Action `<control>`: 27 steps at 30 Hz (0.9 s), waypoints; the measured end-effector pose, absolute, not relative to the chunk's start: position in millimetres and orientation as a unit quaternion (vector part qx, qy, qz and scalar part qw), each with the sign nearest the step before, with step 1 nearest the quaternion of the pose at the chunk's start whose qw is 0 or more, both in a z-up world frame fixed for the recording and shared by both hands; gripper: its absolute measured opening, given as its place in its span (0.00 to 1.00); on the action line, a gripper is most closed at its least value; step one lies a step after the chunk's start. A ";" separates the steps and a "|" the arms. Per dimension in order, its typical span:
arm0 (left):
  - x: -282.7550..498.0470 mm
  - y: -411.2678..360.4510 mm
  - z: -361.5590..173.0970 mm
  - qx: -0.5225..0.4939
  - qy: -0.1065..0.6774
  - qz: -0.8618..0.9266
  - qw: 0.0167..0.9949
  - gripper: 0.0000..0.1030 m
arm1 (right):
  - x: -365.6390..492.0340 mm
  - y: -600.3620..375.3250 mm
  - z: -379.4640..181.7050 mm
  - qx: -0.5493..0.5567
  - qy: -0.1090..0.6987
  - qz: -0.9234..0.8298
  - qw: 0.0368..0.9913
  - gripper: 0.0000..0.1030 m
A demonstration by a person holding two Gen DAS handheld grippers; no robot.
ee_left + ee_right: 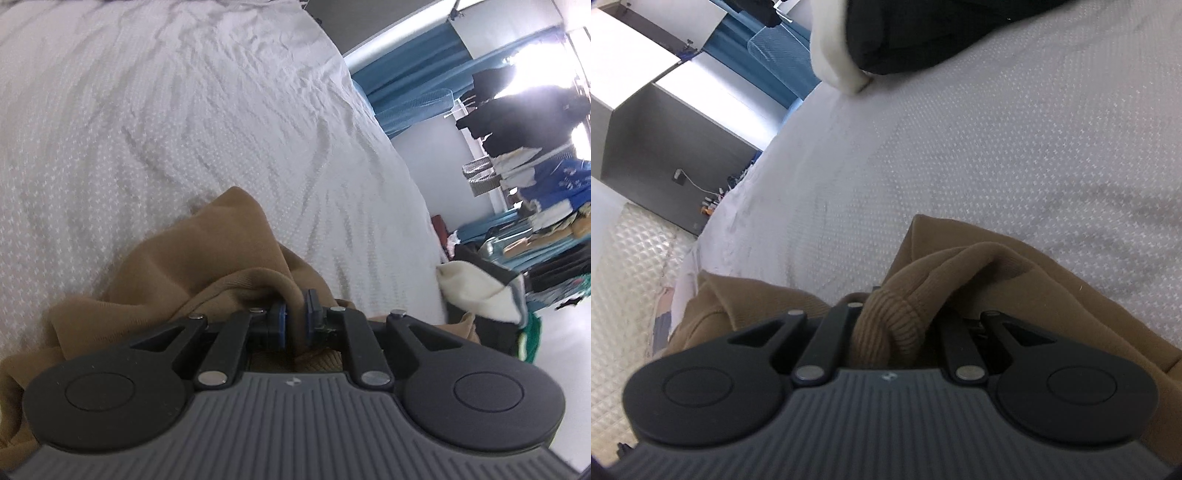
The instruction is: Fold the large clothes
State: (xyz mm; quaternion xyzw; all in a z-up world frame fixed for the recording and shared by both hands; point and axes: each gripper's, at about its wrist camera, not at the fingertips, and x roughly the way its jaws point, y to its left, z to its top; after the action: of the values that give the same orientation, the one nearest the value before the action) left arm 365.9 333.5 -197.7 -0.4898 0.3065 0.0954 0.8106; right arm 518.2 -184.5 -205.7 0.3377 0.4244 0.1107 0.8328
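Low over the white bedspread [155, 122], the left gripper [294, 314] pinches a fold of the brown sweatshirt [207, 254] between its blue pads; the cloth spreads from there toward nine o'clock. Likewise the right gripper [897, 325] is clamped on that garment's ribbed hem [882, 321], which bunches over its fingers and trails toward three o'clock across the bed.

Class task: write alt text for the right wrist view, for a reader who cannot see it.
The right hand-held gripper is shut on the ribbed edge of a brown garment bunched on a white dotted bedspread. A black and white garment lies at the far end of the bed.
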 end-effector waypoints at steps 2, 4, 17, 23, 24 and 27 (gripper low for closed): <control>364.2 336.7 -195.2 -0.498 0.307 0.077 0.807 0.19 | 514.7 -184.3 -204.0 0.335 0.421 0.112 0.835 0.12; 360.5 343.4 -192.7 -0.515 0.304 0.056 0.799 0.27 | 513.1 -184.0 -203.8 0.338 0.418 0.113 0.836 0.12; 311.3 364.4 -155.7 -0.541 0.236 0.020 0.807 0.62 | 512.0 -188.2 -203.3 0.344 0.414 0.110 0.835 0.12; 325.1 292.2 -118.4 -0.423 0.253 -0.045 0.869 0.62 | 511.8 -187.8 -203.5 0.344 0.414 0.111 0.836 0.12; 325.5 278.2 -114.0 -0.400 0.256 -0.055 0.878 0.62 | 511.8 -188.1 -203.6 0.345 0.414 0.111 0.835 0.12; 326.7 235.6 -107.5 -0.334 0.264 -0.082 0.901 0.60 | 511.5 -187.4 -203.4 0.343 0.413 0.112 0.836 0.12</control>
State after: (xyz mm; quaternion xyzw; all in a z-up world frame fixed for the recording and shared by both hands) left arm 326.7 235.6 -107.5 -0.3340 0.2635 -0.0816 0.9013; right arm 511.5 -187.4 -203.4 0.3433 0.4133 0.1125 0.8359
